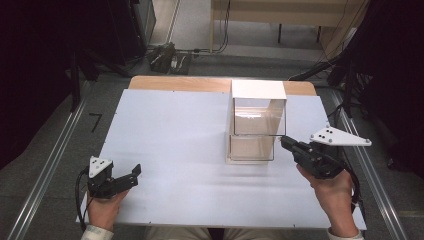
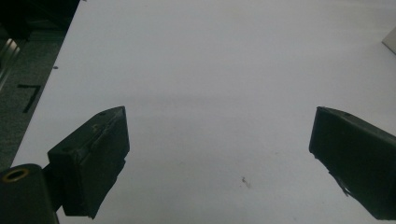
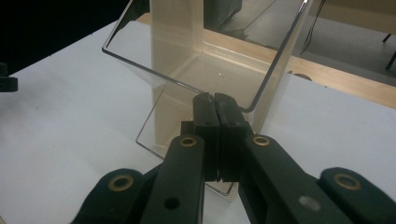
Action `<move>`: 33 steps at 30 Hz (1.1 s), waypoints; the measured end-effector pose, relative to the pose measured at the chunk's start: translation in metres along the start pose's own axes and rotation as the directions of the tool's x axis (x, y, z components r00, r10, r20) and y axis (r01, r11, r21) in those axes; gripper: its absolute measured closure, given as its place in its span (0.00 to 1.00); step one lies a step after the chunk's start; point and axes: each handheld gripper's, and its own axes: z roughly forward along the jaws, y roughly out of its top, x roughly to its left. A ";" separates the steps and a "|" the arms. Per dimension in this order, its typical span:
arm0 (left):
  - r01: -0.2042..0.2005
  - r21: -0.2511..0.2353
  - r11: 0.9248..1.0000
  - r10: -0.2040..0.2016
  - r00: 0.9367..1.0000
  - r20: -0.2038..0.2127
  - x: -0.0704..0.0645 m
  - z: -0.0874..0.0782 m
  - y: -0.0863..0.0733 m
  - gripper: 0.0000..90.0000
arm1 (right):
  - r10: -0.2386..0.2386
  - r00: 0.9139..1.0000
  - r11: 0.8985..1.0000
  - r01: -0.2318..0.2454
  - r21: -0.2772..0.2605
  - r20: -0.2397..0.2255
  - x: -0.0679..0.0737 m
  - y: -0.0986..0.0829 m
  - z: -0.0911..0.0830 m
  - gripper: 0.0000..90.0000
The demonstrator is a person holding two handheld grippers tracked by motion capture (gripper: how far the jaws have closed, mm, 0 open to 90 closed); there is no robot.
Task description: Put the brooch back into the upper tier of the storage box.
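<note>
Right gripper (image 3: 215,100): jaws pressed together, tips at the near lower edge of the clear box's open front; whether they pinch that edge cannot be told.
Left gripper (image 2: 219,154): jaws spread wide, nothing between them, over bare board.
Clear box (image 1: 257,127): upright on the right half of the white board, white top, open side facing the person.
Board (image 1: 180,150): white, on a wooden table (image 1: 175,82).

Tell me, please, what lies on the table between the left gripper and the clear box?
Nothing: in the high view, only bare white table stretches from the open left gripper to the clear plastic box.
</note>
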 end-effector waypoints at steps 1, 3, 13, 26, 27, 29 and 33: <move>0.001 0.000 1.000 -0.001 1.000 -0.001 0.000 0.000 0.000 0.07 | -0.002 1.000 1.000 0.002 -0.001 -0.001 0.000 0.000 0.000 0.96; 0.001 0.002 1.000 -0.001 1.000 -0.002 0.000 0.000 0.000 0.07 | 0.001 1.000 1.000 -0.001 -0.004 0.000 0.000 0.002 0.000 0.96; 0.002 0.003 1.000 -0.002 1.000 -0.001 0.000 0.000 0.000 0.07 | -0.001 1.000 1.000 0.001 -0.016 -0.004 0.000 0.006 0.006 0.96; 0.003 0.004 1.000 -0.003 1.000 -0.002 0.001 0.000 0.000 0.07 | 0.005 1.000 1.000 -0.005 -0.025 -0.010 -0.001 0.012 0.017 0.96; 0.003 0.004 1.000 -0.003 1.000 -0.001 0.001 0.000 0.000 0.07 | 0.007 1.000 1.000 -0.007 -0.026 -0.010 -0.001 0.013 0.017 0.96; 0.004 0.002 1.000 -0.004 1.000 -0.001 0.000 0.000 0.000 0.07 | 0.005 1.000 1.000 -0.005 -0.029 -0.009 -0.001 0.013 0.019 0.96; 0.005 0.004 1.000 -0.005 1.000 -0.001 0.001 0.000 0.000 0.07 | 0.008 1.000 0.999 -0.009 -0.036 -0.009 -0.002 0.016 0.022 0.96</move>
